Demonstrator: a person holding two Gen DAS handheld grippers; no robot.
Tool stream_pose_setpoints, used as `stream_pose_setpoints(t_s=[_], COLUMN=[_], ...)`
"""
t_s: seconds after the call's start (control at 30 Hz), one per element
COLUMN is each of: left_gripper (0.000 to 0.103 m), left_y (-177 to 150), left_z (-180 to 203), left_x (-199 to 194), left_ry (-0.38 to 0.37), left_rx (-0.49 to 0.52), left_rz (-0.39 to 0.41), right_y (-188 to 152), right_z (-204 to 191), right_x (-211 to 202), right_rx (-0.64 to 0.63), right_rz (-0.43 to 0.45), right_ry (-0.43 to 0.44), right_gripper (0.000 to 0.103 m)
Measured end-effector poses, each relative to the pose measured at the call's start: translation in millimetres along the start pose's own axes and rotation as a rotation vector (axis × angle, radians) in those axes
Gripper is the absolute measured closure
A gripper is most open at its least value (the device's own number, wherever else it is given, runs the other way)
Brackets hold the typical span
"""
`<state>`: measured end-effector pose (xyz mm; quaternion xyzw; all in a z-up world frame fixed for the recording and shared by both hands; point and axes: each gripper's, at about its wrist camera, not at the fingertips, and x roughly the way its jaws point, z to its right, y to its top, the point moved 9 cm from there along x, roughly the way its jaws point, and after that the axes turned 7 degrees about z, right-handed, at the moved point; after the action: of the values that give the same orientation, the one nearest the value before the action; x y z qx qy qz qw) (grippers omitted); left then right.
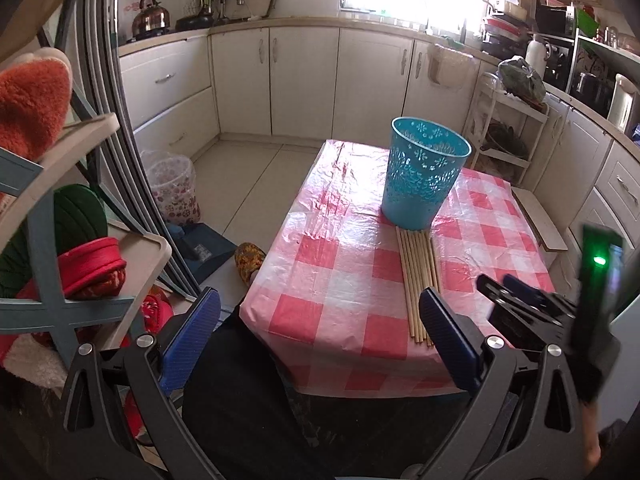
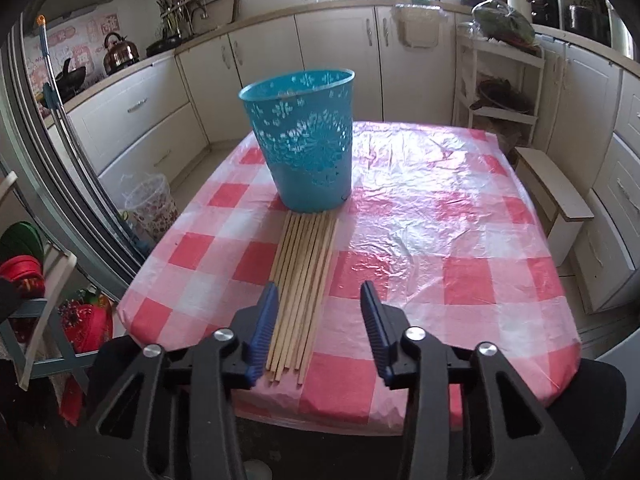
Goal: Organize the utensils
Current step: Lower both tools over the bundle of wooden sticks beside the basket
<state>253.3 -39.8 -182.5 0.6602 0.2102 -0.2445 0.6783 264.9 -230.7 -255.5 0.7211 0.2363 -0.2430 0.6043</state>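
Observation:
Several wooden chopsticks (image 2: 302, 280) lie side by side on the red-and-white checked table (image 2: 440, 280), their far ends touching a blue perforated basket (image 2: 304, 144) that stands upright. My right gripper (image 2: 319, 300) is open and empty, just above the near ends of the chopsticks. In the left wrist view the chopsticks (image 1: 418, 276) lie in front of the basket (image 1: 424, 172). My left gripper (image 1: 320, 312) is open and empty, held off the table's near left edge. The right gripper (image 1: 516, 300) shows at that view's right.
A shoe rack (image 1: 60, 264) with slippers stands at the left. A floral bin (image 1: 174, 188) sits on the floor beside it. A white shelf unit (image 2: 500, 92) and a low wooden stool (image 2: 556, 196) stand right of the table. Kitchen cabinets (image 2: 340, 64) run behind.

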Motion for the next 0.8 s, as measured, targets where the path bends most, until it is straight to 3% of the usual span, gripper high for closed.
stream_pose_setpoints(t_s=[0.13,0.27,0.63,0.8], left_gripper=[0.008,0.008,0.008,0.008], left_y=[-3.8,-7.5,-9.9,-8.2], left_z=[0.4,1.0,11.3,23.2], left_x=[16.2,33.5,74.2,96.8], left_ry=[0.004,0.007,0.005,-0.004], left_rx=[-0.002,-0.005,0.002,0.012], left_rz=[-0.028,-0.058,-0.113,-0.137], right_y=[-3.7,-2.3,-0.6,1.0], right_z=[4.5,9.9,13.1,18.3], right_x=[49.7,79.0,108.6,112.5], right_rx=[-0.009,-0.01,-0.031,-0.083], right_rz=[-0.059,-0.087,-0.109,-0.11], right_ry=[-0.018,-0.028,-0.025,-0.014], right_gripper=[0.083,0.085,0.085,0.094])
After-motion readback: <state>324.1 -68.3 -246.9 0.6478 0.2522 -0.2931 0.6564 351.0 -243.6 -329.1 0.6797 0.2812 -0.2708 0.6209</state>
